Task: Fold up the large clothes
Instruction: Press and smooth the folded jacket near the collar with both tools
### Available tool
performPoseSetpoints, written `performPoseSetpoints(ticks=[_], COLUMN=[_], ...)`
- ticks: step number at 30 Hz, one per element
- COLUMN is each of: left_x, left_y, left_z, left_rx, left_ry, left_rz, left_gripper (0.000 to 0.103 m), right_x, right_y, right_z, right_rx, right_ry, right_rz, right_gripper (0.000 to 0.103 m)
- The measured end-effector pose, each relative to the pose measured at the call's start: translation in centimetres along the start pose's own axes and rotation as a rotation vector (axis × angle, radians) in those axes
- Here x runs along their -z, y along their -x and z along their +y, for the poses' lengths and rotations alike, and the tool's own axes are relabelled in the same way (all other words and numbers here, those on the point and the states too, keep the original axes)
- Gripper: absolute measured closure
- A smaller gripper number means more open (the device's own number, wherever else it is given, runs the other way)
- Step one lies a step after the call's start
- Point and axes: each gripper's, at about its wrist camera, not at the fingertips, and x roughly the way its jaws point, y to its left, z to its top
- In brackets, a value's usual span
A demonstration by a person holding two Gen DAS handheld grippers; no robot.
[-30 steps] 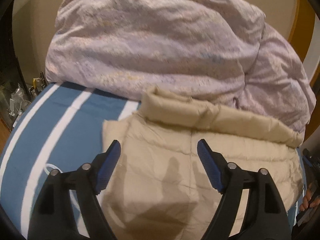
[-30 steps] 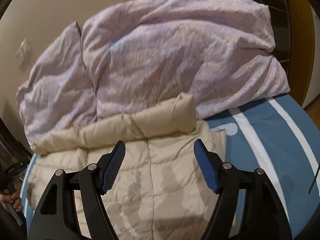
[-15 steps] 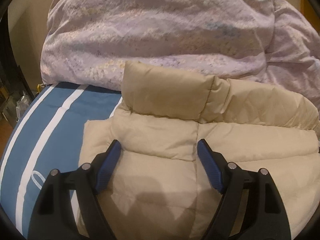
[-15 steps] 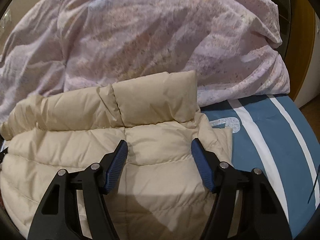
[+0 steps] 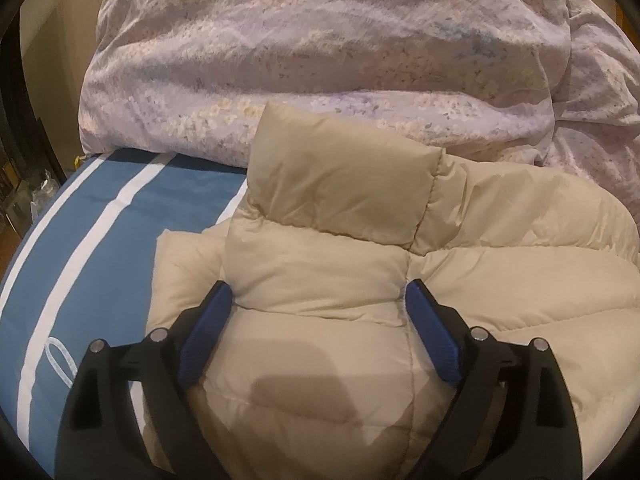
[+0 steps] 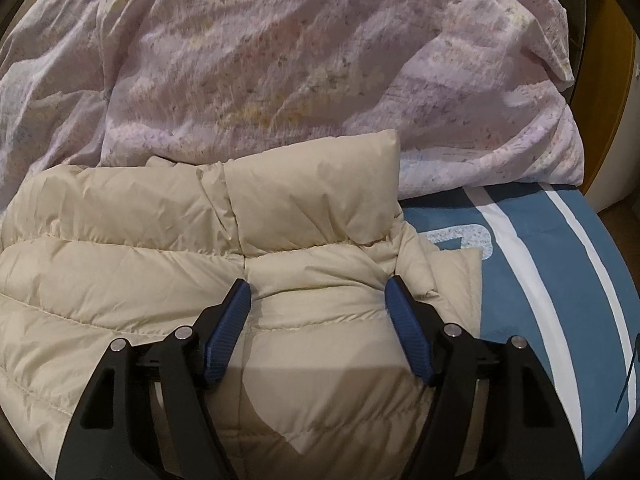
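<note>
A beige puffer jacket lies flat on the bed, its padded collar standing up at the far end. My left gripper sits low over the jacket's left shoulder just below the collar. Its jaws are opening, with a puffed panel bulging between the blue pads. My right gripper is down on the jacket's right shoulder, jaws wide and opening a little. Quilted fabric lies between its pads, but they do not clamp it.
A bulky lilac floral duvet is heaped right behind the collar. The blue bedcover with white stripes shows on both sides of the jacket. Orange wood stands at the far right.
Both grippers have come down and forward onto the jacket, so the collar now looms closer. The left jaws stand wider than before.
</note>
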Motion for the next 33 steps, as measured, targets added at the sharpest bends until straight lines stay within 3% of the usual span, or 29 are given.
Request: performPoseSetpoints(ticks=[26, 30, 33], left_x=[0.4, 0.5, 1.2], left_y=[-1.3, 0.2, 3.3], left_z=[1.0, 1.5, 2.5], left_rx=[0.048, 0.06, 0.081], left_ry=[0.055, 0.065, 0.065], left_rz=[0.022, 0.058, 0.032], left_gripper=[0.011, 0.014, 0.014], right_x=[-0.9, -0.5, 0.3], right_y=[-1.5, 1.4, 4.6], right_z=[1.6, 0.7, -1.1], right_rx=[0.022, -0.02, -0.053], right_ry=[0.018, -0.033, -0.087], right_rz=[0.042, 0.05, 0.031], right_gripper=[0.028, 0.028, 0.023])
